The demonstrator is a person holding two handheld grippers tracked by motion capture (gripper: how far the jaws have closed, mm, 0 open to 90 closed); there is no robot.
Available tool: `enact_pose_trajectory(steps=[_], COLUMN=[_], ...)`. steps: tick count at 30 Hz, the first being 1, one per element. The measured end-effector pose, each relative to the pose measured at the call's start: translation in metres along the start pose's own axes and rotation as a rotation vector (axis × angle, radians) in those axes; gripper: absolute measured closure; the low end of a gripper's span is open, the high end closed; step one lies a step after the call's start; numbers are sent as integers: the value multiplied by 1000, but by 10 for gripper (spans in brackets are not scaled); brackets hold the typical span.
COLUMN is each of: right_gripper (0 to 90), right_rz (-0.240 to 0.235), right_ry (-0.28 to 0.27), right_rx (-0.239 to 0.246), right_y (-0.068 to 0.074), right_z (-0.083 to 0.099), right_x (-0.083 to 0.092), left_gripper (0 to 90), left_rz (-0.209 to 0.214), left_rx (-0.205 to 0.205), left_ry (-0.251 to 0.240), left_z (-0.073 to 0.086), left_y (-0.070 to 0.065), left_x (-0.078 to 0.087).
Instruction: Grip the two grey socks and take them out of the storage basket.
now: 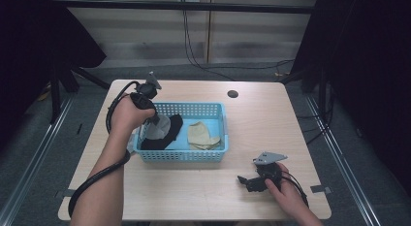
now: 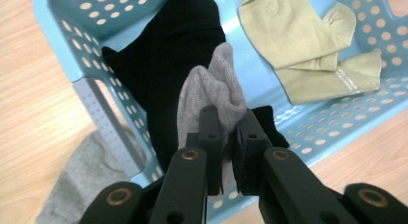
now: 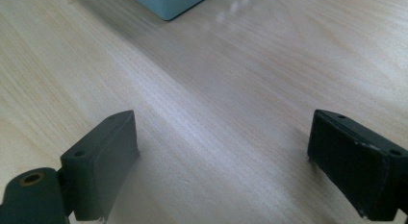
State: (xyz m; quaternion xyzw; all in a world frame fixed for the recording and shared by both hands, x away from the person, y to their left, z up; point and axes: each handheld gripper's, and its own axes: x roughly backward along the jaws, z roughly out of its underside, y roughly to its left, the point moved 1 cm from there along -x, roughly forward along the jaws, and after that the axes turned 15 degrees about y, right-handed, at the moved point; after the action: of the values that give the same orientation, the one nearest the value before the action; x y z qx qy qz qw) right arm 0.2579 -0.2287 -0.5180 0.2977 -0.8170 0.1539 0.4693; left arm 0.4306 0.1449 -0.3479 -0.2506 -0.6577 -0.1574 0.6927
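Observation:
A light blue perforated basket stands mid-table. In it lie a black sock and folded beige socks. Over the basket's left end, my left gripper is shut on a grey sock, which hangs bunched between the pads above the black sock. At the table's front right, my right gripper rests low over bare wood, its jaws wide open with nothing between them.
A second grey sock lies on the table just outside the basket's left wall. A basket corner shows far ahead of the right gripper. A dark cable hole sits near the table's far edge.

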Motion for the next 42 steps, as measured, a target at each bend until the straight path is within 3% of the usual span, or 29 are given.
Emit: enact_pose_trajectory(steps=[11, 21, 42], right_gripper=[97, 96, 96], right_rz=[0, -1, -1], right_ry=[0, 4, 4], right_rx=[0, -6, -6], right_y=[0, 0, 0], right_z=[0, 0, 0], right_x=[0, 0, 0], left_gripper=[838, 837, 835], left_rz=[-14, -20, -28], left_rx=[3, 36, 111], left_ry=[-19, -25, -61], left_z=[7, 17, 49], left_y=[5, 13, 43], left_x=[23, 41, 56])
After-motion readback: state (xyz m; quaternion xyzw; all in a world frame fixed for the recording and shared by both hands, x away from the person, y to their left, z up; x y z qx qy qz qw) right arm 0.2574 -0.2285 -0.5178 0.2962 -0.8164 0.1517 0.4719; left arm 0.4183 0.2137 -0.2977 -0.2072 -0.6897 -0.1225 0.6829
